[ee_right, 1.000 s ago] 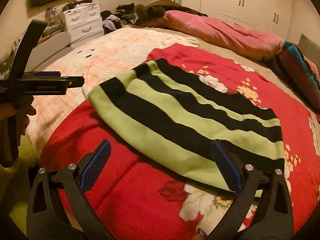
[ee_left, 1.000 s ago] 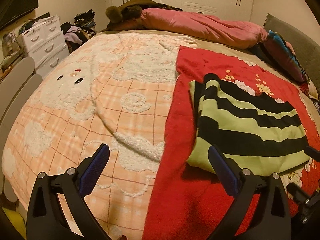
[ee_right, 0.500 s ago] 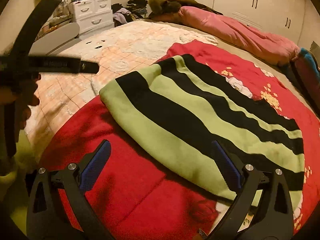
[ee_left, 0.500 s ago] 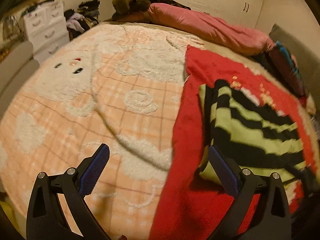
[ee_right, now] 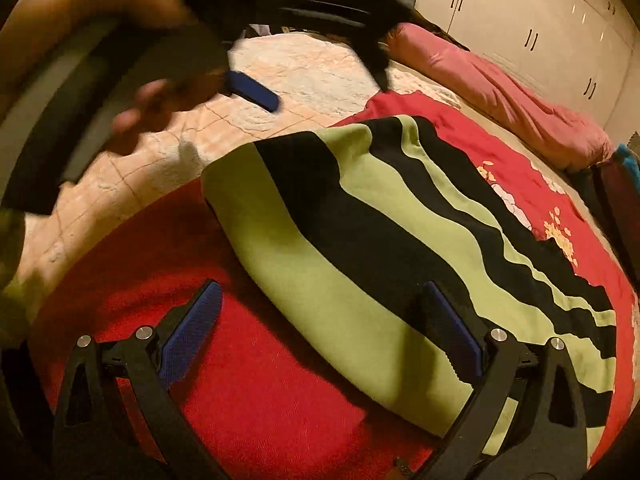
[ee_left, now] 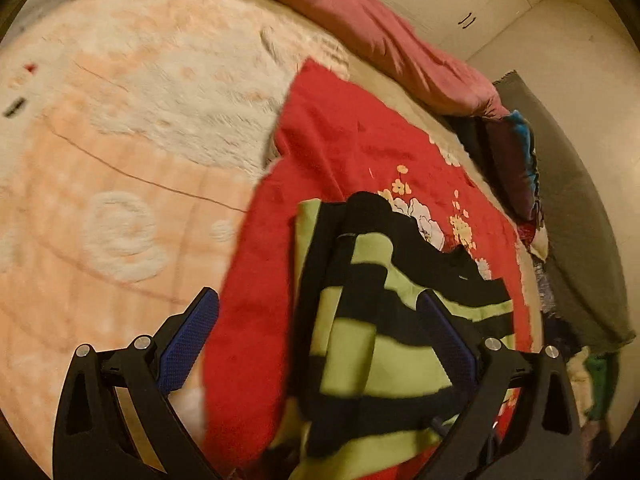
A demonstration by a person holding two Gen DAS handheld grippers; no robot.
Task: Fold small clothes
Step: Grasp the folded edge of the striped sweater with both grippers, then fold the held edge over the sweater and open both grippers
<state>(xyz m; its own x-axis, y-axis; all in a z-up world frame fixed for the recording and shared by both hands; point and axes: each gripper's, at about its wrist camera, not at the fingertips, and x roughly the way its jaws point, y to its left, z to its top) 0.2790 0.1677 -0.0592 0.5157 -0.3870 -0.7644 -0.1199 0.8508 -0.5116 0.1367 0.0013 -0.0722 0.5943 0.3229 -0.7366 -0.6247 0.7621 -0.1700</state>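
— Between the pads of the right gripper (ee_right: 316, 332), what is showing?

— Nothing is being pinched; its jaws are standing wide over the near hem of the striped garment (ee_right: 384, 240). The left gripper (ee_left: 320, 336) is gaping too, hovering above the same piece.

— How is it likely handling?

— Soft, light and limp, I judge. Taking it by the left corners seems best.

— And underneath?

— It is lying on a red floral blanket (ee_right: 248, 392), beside a peach fleece cover (ee_left: 100, 184); white wardrobes (ee_right: 540, 20) are lining the wall.
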